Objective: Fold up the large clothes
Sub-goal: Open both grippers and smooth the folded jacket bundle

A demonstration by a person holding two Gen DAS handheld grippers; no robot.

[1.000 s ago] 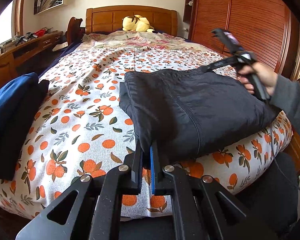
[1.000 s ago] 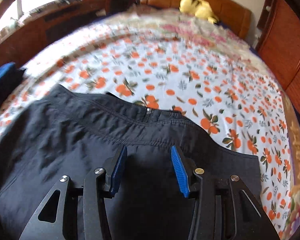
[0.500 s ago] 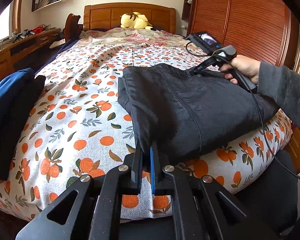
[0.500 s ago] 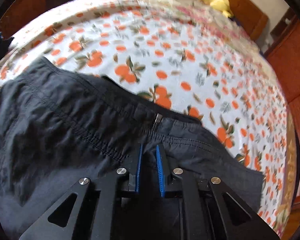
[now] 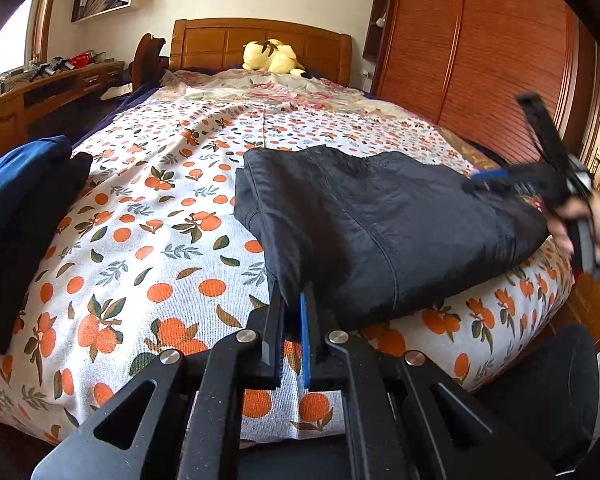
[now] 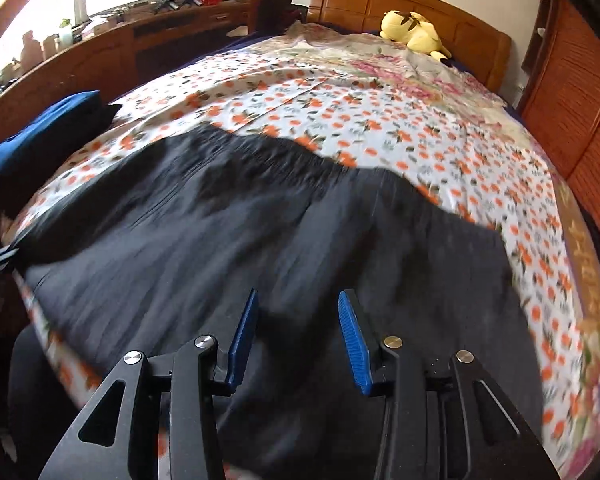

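Black trousers [image 5: 380, 216] lie folded across the near end of the bed, on the orange-print sheet [image 5: 148, 216]. My left gripper [image 5: 294, 312] is shut on the trousers' near left corner at the bed's edge. My right gripper [image 6: 298, 336] is open and empty, held a little above the trousers [image 6: 260, 248] near their near edge. In the left wrist view the right gripper [image 5: 496, 178] shows blurred at the trousers' right end, held by a hand.
A folded blue garment on a black one [image 5: 16, 208] lies at the bed's left edge, also in the right wrist view [image 6: 48, 128]. A yellow plush toy [image 5: 274, 58] sits by the wooden headboard. A wooden wardrobe [image 5: 480, 48] stands right, a desk [image 6: 100, 52] left.
My right gripper was shut on the trousers' waistband half a second ago; it has opened, let go and pulled back toward the near edge. My left gripper still holds its corner.
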